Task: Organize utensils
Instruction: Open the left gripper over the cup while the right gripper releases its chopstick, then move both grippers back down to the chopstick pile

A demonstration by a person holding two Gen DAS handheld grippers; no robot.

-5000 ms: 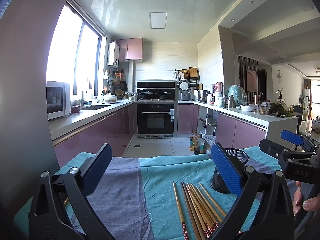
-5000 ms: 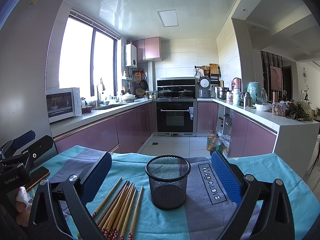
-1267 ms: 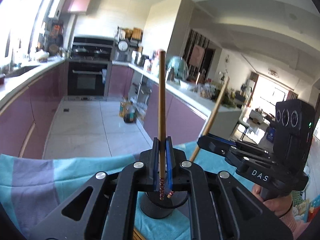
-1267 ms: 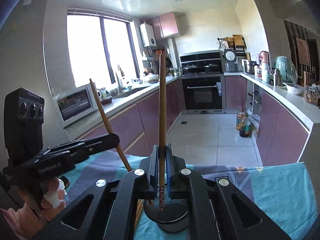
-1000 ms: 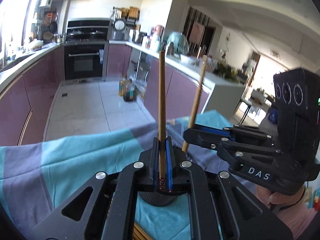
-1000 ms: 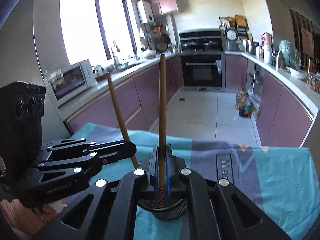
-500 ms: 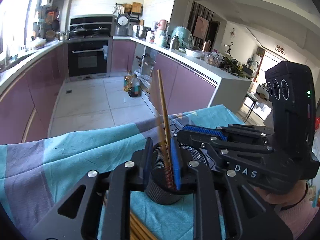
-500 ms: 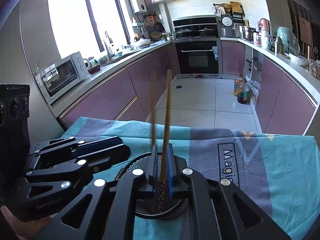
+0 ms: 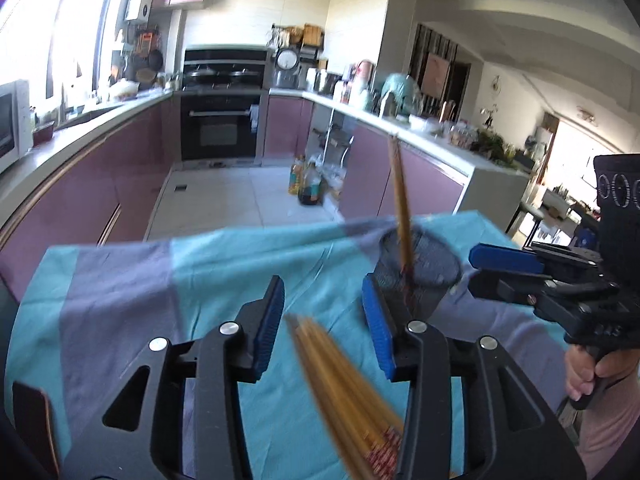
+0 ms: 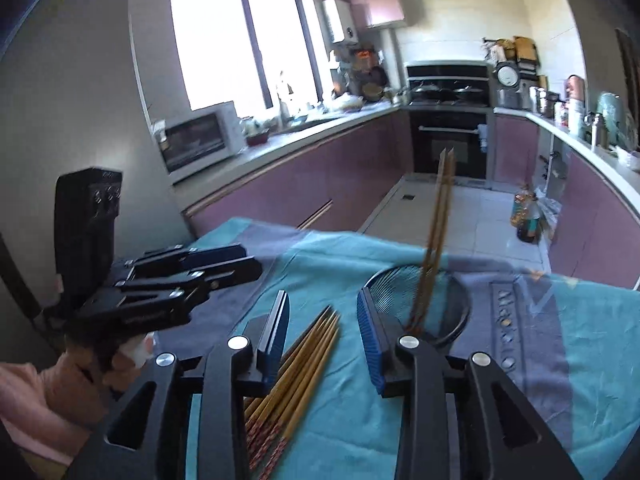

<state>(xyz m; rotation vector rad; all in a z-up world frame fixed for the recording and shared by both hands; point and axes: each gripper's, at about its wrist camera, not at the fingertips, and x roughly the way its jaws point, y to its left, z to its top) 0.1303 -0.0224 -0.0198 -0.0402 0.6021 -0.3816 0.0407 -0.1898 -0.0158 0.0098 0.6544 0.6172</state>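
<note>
A black mesh cup (image 9: pixel 418 276) (image 10: pixel 456 312) stands on the teal cloth with two wooden chopsticks (image 9: pixel 400 200) (image 10: pixel 436 232) leaning upright in it. Several more chopsticks (image 9: pixel 340 384) (image 10: pixel 296 376) lie in a bundle on the cloth. My left gripper (image 9: pixel 324 316) hangs over the bundle's tips, left of the cup, its jaws opening with nothing pressed between them. My right gripper (image 10: pixel 322 322) also hovers over the bundle, the cup just right of its right finger; its jaws are opening and grip nothing. Each gripper shows in the other's view, the right gripper (image 9: pixel 508 268) and the left gripper (image 10: pixel 192 276).
The teal and grey-purple cloth (image 9: pixel 200 280) (image 10: pixel 580 360) covers the table. Beyond its far edge are the tiled floor, purple cabinets (image 9: pixel 80 200) and an oven (image 9: pixel 220 128). A hand (image 9: pixel 588 372) and another hand (image 10: pixel 92 364) hold the gripper handles.
Both grippers let go of their chopsticks, which now stand in the cup. Both jaws have widened, and both grippers have drawn back left from above the cup to over the bundle.
</note>
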